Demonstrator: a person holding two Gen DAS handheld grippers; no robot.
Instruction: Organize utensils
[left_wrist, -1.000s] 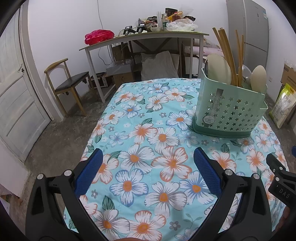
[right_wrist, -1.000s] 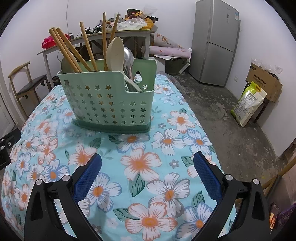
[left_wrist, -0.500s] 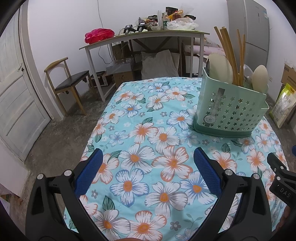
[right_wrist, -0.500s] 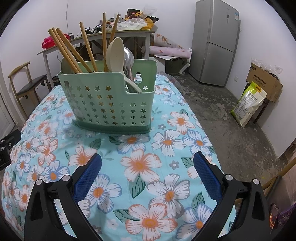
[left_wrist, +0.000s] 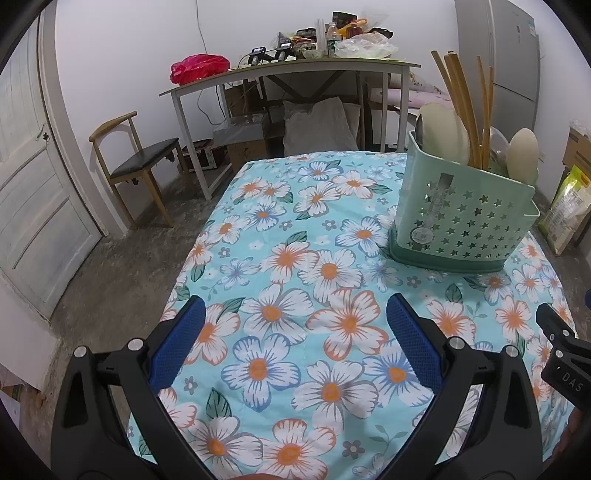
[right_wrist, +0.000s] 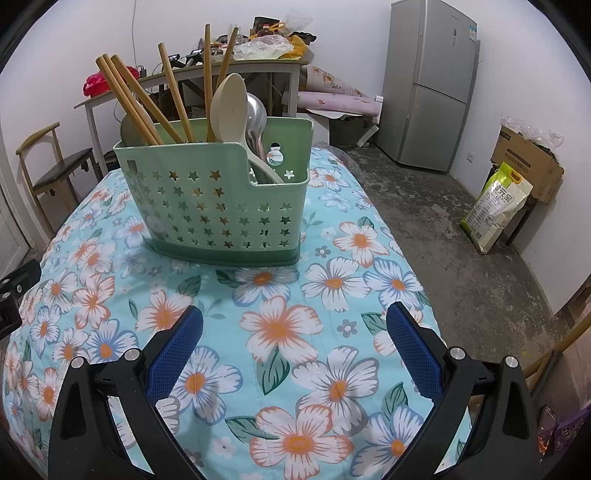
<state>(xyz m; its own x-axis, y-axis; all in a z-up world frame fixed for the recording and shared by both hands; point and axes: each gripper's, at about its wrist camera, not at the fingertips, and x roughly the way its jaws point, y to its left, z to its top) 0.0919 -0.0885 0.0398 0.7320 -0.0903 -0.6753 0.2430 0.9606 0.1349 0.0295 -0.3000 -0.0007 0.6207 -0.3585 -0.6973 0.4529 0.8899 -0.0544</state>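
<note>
1. Utensil caddy (right_wrist: 221, 199): pale green plastic with star-shaped holes, standing upright on the flowered tablecloth (right_wrist: 280, 325), toward the far end of the table.
2. Contents: wooden chopsticks (right_wrist: 140, 103) lean to the left in one compartment; a cream spoon (right_wrist: 229, 107) and a metal spoon (right_wrist: 256, 118) stand bowl-up in the compartment beside them.
3. Left gripper (left_wrist: 295, 339): blue-padded fingers spread wide apart, holding nothing, low over bare cloth. The caddy is ahead and to its right, well apart.
4. Right gripper (right_wrist: 295, 343): fingers likewise spread wide, holding nothing. The caddy is ahead and slightly to its left, not touched.
5. Surroundings: a grey refrigerator (right_wrist: 428, 85) stands by the far wall; a wooden chair (left_wrist: 136, 162) stands near a white door (left_wrist: 33, 192).
</note>
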